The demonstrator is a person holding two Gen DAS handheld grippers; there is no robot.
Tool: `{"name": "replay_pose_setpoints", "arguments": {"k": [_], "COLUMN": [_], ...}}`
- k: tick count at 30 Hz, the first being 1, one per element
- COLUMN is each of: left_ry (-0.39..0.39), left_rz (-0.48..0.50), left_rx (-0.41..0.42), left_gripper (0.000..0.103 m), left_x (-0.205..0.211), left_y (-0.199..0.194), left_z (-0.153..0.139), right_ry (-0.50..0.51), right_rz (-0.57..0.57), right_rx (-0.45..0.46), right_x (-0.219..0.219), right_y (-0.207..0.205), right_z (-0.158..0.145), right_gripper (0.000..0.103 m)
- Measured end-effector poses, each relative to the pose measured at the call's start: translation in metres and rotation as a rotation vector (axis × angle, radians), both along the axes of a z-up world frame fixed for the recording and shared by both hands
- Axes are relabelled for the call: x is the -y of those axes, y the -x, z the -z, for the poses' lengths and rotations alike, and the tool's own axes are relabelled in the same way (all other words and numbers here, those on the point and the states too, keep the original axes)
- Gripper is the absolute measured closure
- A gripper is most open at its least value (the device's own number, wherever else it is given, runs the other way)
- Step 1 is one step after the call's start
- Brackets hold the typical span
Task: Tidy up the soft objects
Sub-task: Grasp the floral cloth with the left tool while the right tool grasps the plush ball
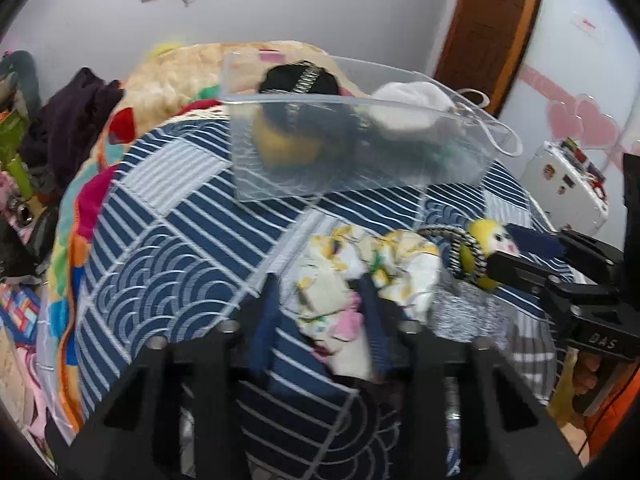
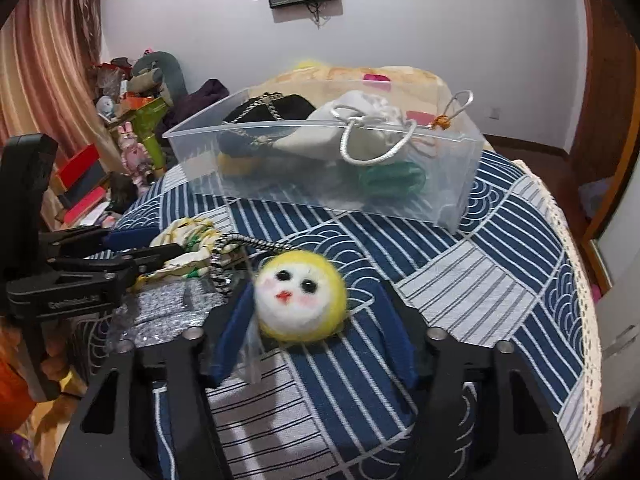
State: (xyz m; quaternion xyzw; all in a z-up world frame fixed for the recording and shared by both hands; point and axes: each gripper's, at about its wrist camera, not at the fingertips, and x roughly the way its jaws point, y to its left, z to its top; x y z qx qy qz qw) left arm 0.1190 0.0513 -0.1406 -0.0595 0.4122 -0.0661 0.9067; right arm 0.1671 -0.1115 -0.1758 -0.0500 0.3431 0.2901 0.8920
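Felt ball: we see a yellow and white felt ball [image 2: 301,295] with a small painted face between the blue pads of our right claw [image 2: 316,320], low over the bed [image 2: 500,248]; a black-and-white cord [image 2: 224,256] runs from it toward the bed's left side.
Right claw: its jaws stand apart on either side of the ball, and we cannot tell whether the pads press on it.
Floral cloth: a crumpled white cloth with yellow flowers [image 1: 360,276] lies on the bed near its front edge, just beside the ball.
Left claw: our left claw [image 1: 320,312] is spread wide, one blue pad lying against the cloth, the other on bare quilt; nothing is gripped.
Grey cloth: a speckled grey piece [image 2: 168,308] lies flat just in front of the floral cloth.
Clear bin: a transparent plastic bin [image 2: 460,184] sits farther back on the bed, toward its middle, well apart from both claws.
Bin contents: a black bag with a chain [image 2: 276,106], a white drawstring pouch [image 2: 360,120], something green [image 2: 392,178] and something yellow low inside.
Bed: a navy and white patterned quilt covers it.
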Motion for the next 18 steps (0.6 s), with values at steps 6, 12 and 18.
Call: {"name": "replay_pose_setpoints", "arguments": {"k": [6, 12, 18], "left_ry": [0.0, -0.009, -0.006], "left_rz": [0.03, 0.014, -0.003], "left_rx": [0.016, 0.074, 0.166], "left_gripper": [0.091, 0.092, 0.093], "left_x": [0.007, 0.007, 0.002], "left_y": [0.004, 0.013, 0.017], "left_z": [-0.002, -0.02, -0.054], "right_ry": [0.001, -0.034, -0.063], "right_rz": [-0.018, 0.017, 0.051], "right_rx": [0.04, 0.07, 0.115], "right_x": [-0.002, 0.008, 0.018], "right_y": [0.009, 0.011, 0.013], "right_z": [-0.003, -0.016, -0.034], "right_gripper": [0.064, 0.064, 0.064]}}
